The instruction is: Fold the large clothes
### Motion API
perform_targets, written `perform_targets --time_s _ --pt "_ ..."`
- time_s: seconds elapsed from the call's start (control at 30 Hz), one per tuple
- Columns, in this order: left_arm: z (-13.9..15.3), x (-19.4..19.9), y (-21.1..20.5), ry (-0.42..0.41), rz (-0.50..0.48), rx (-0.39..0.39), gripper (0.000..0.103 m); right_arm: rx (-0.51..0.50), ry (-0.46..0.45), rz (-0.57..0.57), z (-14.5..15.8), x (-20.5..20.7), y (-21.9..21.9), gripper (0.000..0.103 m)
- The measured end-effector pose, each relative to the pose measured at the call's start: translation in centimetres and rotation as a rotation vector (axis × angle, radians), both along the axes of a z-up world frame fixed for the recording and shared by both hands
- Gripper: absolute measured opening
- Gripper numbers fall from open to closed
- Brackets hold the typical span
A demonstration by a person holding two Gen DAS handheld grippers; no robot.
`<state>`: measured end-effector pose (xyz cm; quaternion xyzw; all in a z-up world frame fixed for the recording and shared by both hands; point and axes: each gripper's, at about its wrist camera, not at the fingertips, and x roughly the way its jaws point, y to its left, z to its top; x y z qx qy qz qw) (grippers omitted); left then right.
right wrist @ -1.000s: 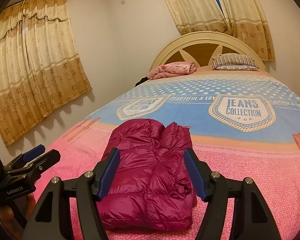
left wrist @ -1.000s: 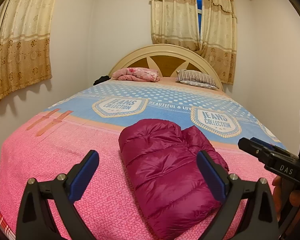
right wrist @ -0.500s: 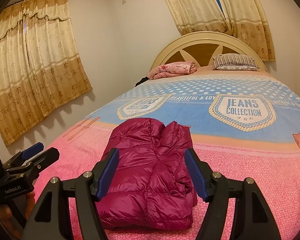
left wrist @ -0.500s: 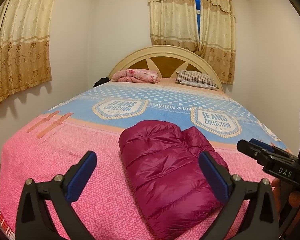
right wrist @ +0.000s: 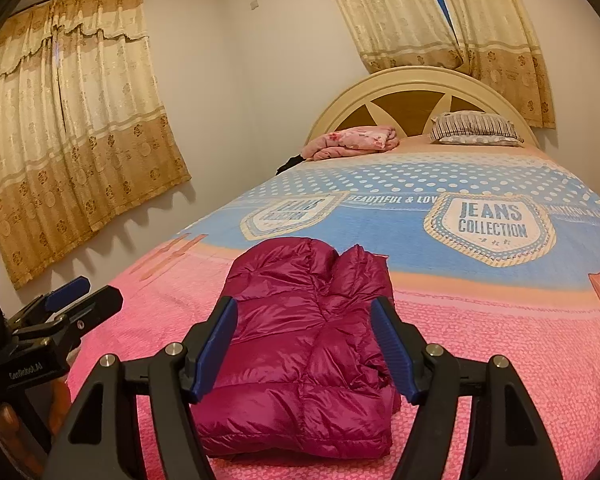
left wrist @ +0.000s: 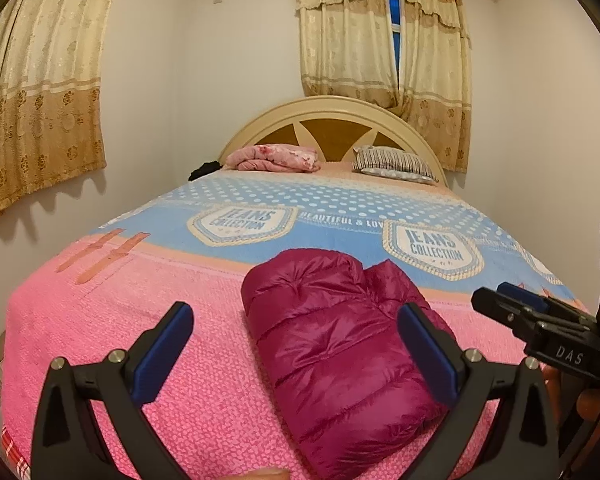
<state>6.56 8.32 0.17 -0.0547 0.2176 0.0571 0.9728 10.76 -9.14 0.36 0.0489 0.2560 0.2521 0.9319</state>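
- One magenta puffer jacket (left wrist: 340, 344) is laid on the bed (left wrist: 120, 340) near the foot edge, already folded into a compact bundle; the folding is judged nearly or fully done.
- Two grippers are held apart from it: the left gripper (left wrist: 296, 352) is spread wide and empty, and the right gripper (right wrist: 306, 346) is parted less widely, with nothing clamped.
- Both are probably kept clear so the bundle is not disturbed.
- At the head edge, one striped pillow (right wrist: 476, 128) and one pink folded blanket (right wrist: 352, 140) are counted; a dark item beside it cannot be identified.
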Motion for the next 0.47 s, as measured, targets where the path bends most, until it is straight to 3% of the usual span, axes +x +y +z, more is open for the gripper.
perform_targets --time_s 0.47 --pt "-0.21 -0.07 0.17 -0.024 0.004 0.011 0.103 -0.025 -0.011 0.032 -0.12 -0.54 0.89 0.069"
